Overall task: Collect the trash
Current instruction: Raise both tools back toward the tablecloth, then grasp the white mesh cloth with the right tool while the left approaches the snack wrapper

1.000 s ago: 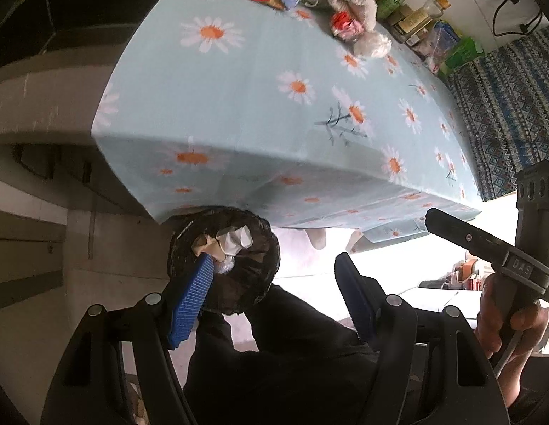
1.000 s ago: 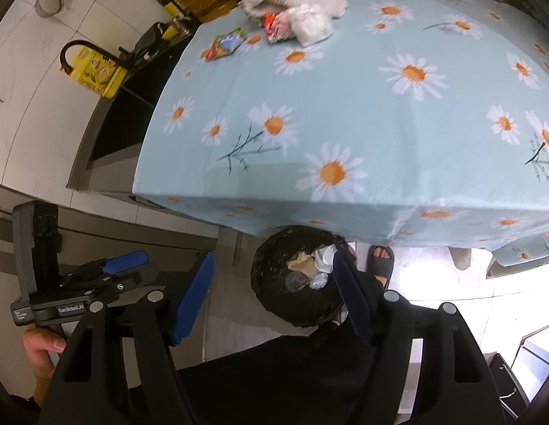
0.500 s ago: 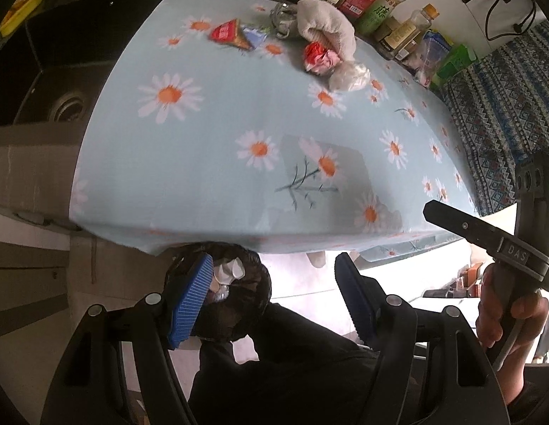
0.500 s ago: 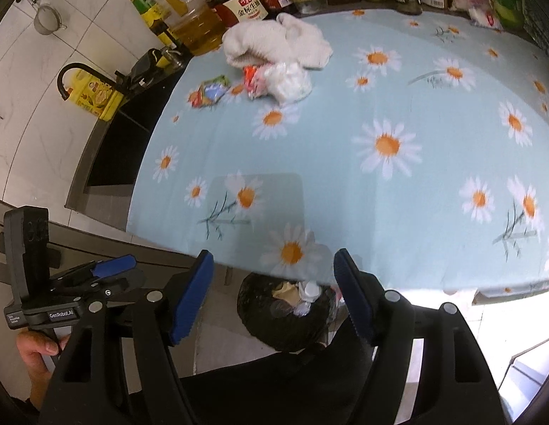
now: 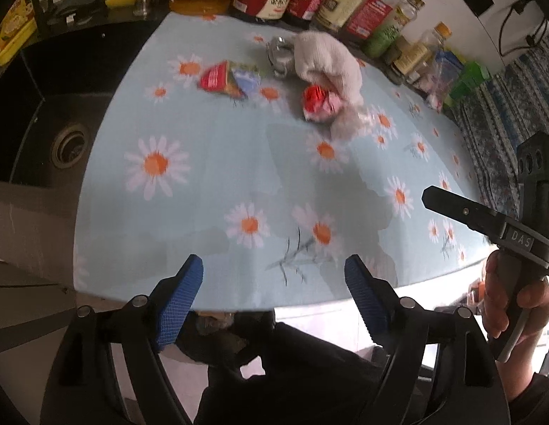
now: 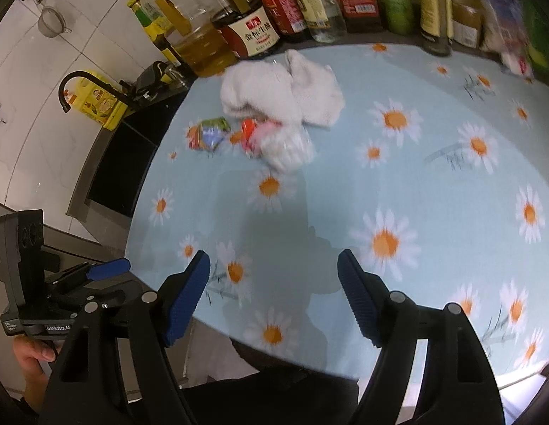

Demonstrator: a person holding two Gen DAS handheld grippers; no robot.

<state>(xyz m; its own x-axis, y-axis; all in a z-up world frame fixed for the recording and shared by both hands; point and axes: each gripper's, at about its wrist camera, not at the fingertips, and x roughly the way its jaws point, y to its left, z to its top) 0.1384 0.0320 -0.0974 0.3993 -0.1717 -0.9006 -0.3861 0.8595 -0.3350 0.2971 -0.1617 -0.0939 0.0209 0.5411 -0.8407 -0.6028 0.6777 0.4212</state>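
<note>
On the daisy tablecloth [image 5: 210, 163] lie a red-and-blue wrapper [image 5: 226, 79], a crumpled red wrapper [image 5: 318, 101] and a wad of clear plastic [image 5: 352, 120], all beside a white cloth [image 5: 327, 60]. The right wrist view shows the same wrapper [image 6: 209, 132], red wrapper [image 6: 253, 134], plastic wad [image 6: 288, 148] and cloth [image 6: 281, 92]. My left gripper [image 5: 273, 262] hovers over the table's near edge, its jaws opening with nothing between them. My right gripper [image 6: 274, 258] is open and empty, also over the near edge. A black trash bag [image 5: 221, 333] peeks out below the edge.
Sauce and oil bottles [image 6: 309, 0] line the table's far side. A dark sink [image 5: 67, 145] with a black faucet [image 6: 83, 85] lies to the left. Blue patterned fabric [image 5: 504, 113] hangs at the right. A person's dark clothing fills the bottom of both views.
Both grippers rose from the trash bag under the table edge and moved forward over the table. The bag slid almost out of view. The left jaws spread wider.
</note>
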